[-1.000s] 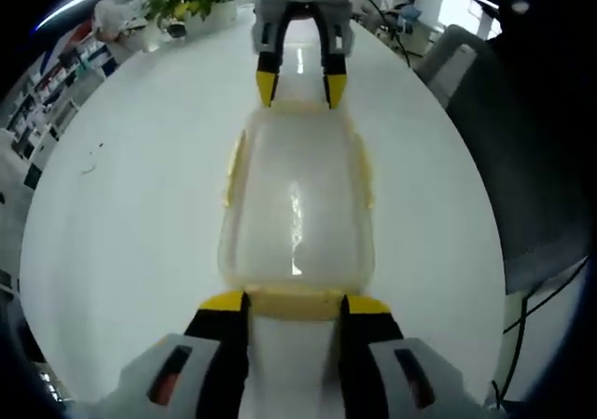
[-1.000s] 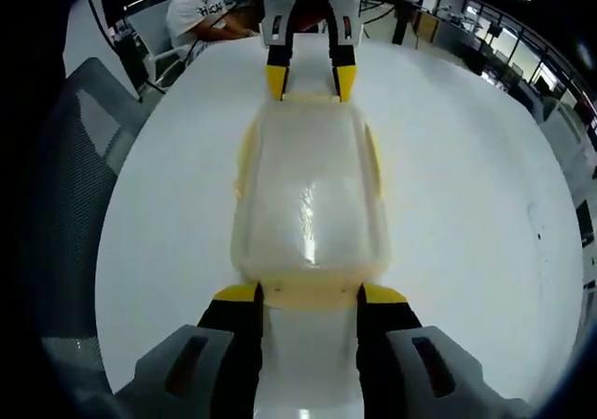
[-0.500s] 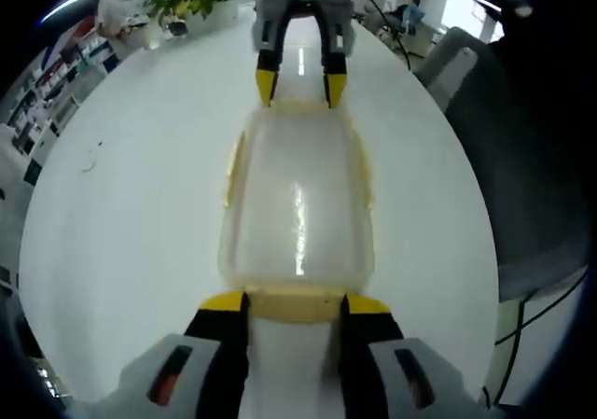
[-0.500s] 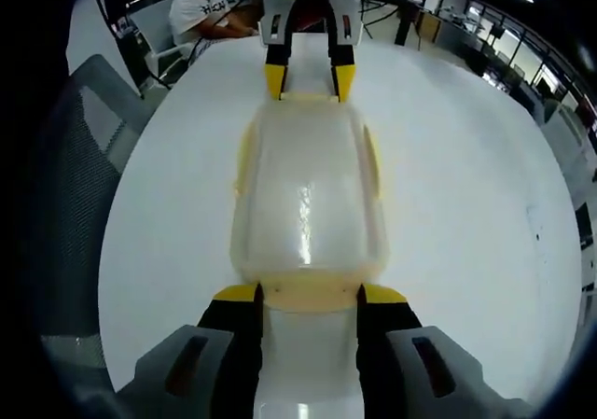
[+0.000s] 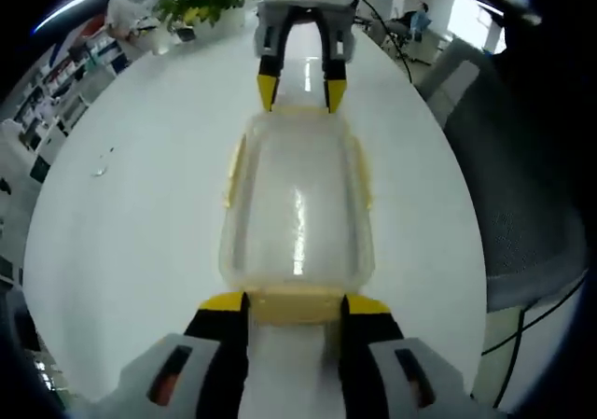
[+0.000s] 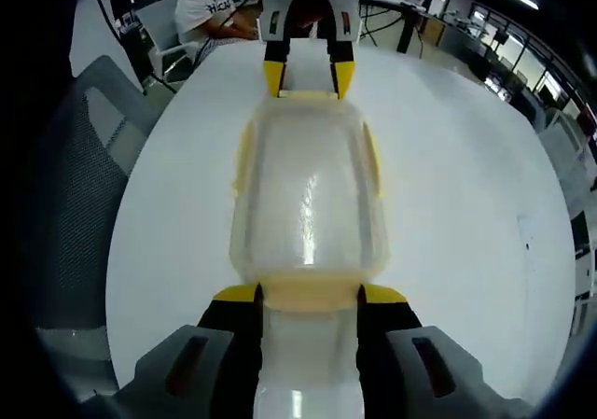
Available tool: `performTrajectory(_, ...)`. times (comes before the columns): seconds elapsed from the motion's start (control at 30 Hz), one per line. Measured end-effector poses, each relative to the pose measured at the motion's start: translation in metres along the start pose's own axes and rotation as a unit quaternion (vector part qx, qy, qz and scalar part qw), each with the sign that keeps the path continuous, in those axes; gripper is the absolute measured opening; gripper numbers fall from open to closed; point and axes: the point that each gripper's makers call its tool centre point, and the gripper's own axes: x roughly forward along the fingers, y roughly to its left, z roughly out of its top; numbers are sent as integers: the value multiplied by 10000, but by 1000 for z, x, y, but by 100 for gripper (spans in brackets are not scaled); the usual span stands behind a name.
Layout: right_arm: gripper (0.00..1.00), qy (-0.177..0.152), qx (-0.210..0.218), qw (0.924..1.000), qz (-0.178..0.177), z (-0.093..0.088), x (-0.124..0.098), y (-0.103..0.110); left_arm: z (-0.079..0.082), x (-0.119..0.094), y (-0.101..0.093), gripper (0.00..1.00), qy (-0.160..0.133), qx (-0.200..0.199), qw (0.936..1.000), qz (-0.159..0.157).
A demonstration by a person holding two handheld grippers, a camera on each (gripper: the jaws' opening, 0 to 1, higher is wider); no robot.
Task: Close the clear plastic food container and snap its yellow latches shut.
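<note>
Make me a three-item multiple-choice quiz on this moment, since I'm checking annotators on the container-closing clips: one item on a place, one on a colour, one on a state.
1. Where do the two grippers sit relative to the clear container?
A. Both on one long side
B. One at each short end, facing each other
C. Both above the lid

2. What colour are the gripper fingertips?
A. Yellow
B. Red
C. Blue

3. What is the lid's state?
A. Lying beside the container on the table
B. Held up in the air by one gripper
C. On top of the container

Answers:
1 B: in the left gripper view the left gripper is at the near end and the right gripper at the far end.
2 A: the tips are yellow in both views.
3 C: the lid covers the container on the white table.
</note>
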Motion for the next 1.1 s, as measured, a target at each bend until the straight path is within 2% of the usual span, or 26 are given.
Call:
performTrajectory(0.7,36,-90,-36,9999,-54,12,-29,-5,14,-24,4,32,-130,10,9998,139)
performTrajectory(1.1,36,22,-46,9999,-100,19,-43,-4,25,-42,4,32,-208,63,9996,154)
